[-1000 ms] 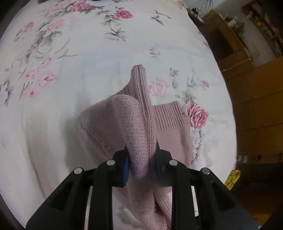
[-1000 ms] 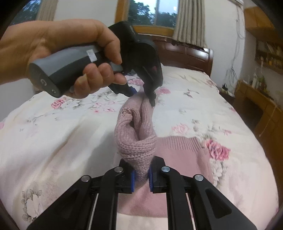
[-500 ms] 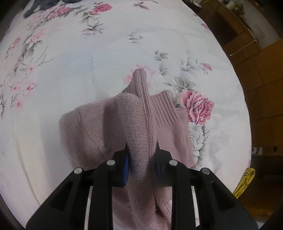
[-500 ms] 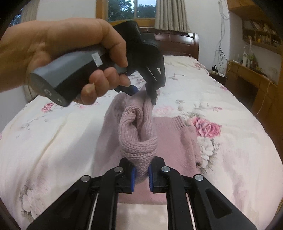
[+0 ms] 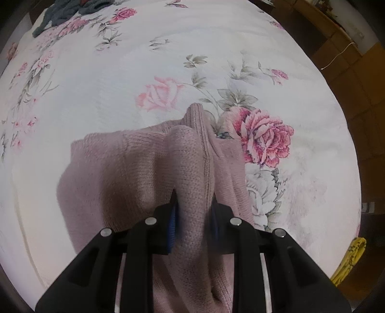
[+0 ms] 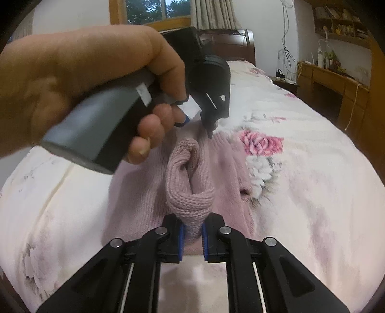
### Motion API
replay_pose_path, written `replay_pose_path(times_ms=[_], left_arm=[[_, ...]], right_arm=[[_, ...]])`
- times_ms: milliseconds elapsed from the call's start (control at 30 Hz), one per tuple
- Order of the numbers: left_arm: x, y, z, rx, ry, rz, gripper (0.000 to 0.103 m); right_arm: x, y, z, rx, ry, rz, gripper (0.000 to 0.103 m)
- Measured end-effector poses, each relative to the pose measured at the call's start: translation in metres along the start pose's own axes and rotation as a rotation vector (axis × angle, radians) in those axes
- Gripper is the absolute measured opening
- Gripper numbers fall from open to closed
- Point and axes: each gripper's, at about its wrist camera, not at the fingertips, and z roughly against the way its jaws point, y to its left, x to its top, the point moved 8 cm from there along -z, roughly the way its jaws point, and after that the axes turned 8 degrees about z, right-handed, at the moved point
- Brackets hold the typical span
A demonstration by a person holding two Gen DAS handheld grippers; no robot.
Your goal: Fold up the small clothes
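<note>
Open floral bed (image 5: 101, 101) lies bare beyond and left of the pink sweater (image 5: 134, 173). A dark clothes heap (image 5: 62, 12) blocks the far corner; a wooden desk (image 6: 336, 81) lines the right.

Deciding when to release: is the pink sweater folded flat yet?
Not yet: both grippers hold the pink sweater bunched above the bed.

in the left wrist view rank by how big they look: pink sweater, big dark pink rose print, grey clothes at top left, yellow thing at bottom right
1. pink sweater
2. dark pink rose print
3. grey clothes, cut off by the frame
4. yellow thing, also cut off
</note>
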Motion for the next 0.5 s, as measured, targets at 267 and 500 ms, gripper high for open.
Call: replay_pose_path(times_ms=[267,500], left_arm=[[-0.004,-0.011,-0.025,-0.040,-0.088,0.031,0.022],[-0.002,-0.016,-0.024,-0.264,-0.198,0.083,0.047]], right_arm=[[-0.034,-0.037,-0.029,0.165,0.114,-0.218,0.011],[-0.043,-0.057,-0.043,0.389,0.175,-0.357,0.012]])
